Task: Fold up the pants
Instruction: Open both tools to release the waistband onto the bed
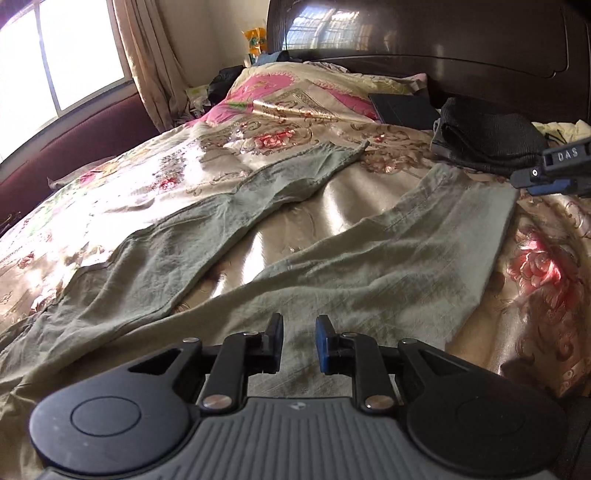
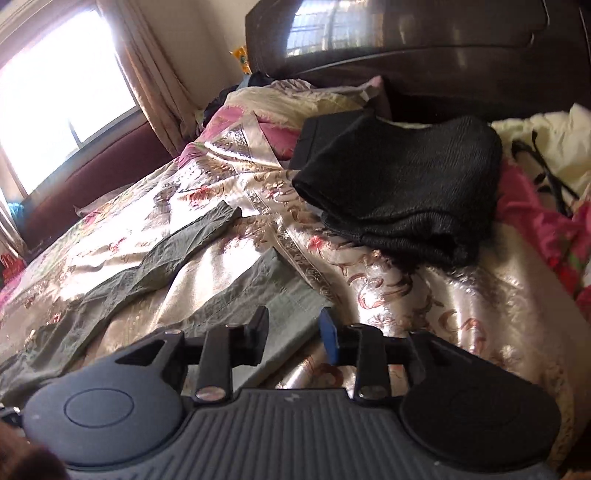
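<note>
While they lie spread flat on the bed, the pants (image 1: 229,236) show as one pair in pale grey-green, lightly creased fabric, with two legs fanned apart in a V and the shiny bedspread (image 1: 332,206) visible between them. One leg runs toward the window side and ends in a hemmed cuff; the other, wider in the left wrist view, reaches toward the headboard (image 1: 443,33). Stitched seams run along the leg edges.

The left claw (image 1: 299,341) hovers just over the cloth near where the legs meet, its two fingers narrowly parted and holding nothing. The right claw (image 2: 294,338) sits at the outer edge of the nearer leg (image 2: 236,295), fingers somewhat apart with nothing between them; whether they touch the cloth I cannot tell. Its tip also shows at the right edge of the left wrist view.

One dark ribbed garment (image 2: 402,192), folded in a stack, rests on the bedspread near the headboard, well apart from the pants. One flat dark case (image 1: 404,107) lies behind it. One pink-and-cream floral pillow (image 1: 295,88) sits at the head of the bed, and one curtain (image 1: 147,59) hangs beside the window (image 1: 55,55).
</note>
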